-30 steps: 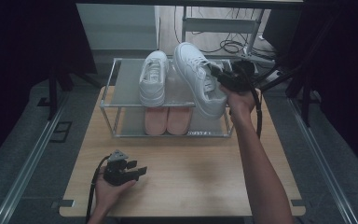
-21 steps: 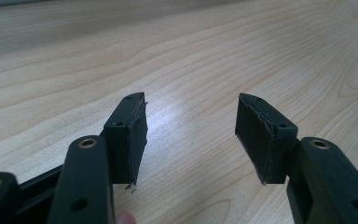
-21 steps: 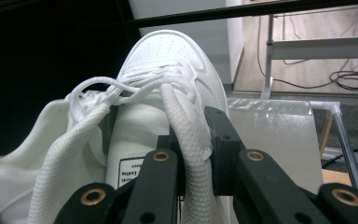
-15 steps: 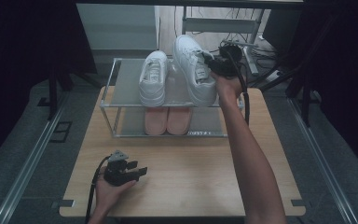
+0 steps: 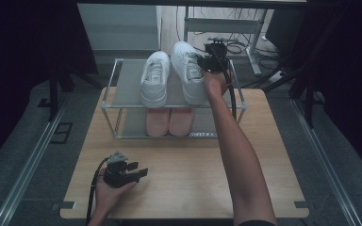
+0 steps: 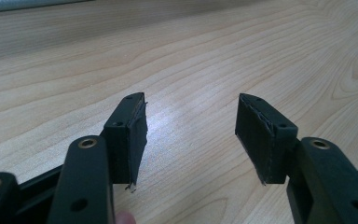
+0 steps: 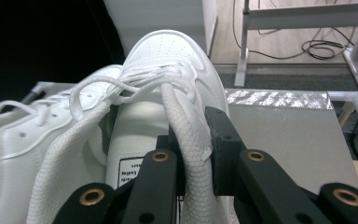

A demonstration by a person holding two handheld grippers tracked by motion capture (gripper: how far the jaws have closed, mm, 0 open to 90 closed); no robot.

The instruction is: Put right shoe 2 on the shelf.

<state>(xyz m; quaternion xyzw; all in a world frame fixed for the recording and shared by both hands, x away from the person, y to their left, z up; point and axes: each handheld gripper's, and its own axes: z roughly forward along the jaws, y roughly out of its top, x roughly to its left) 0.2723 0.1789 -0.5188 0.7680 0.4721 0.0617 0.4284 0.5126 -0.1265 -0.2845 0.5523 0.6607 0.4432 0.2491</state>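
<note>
Placement is the step in hand: my right gripper (image 5: 206,60) pinches the side wall of the right white sneaker (image 5: 189,71) and brings it onto the top shelf of the shoe rack (image 5: 108,101), close beside its mate (image 5: 154,77). Next I should square the pair, then let go. My left gripper (image 5: 140,171) rests spread on the wooden table (image 5: 179,179). Pink slippers (image 5: 169,121) lie below; cables litter the floor behind.
</note>
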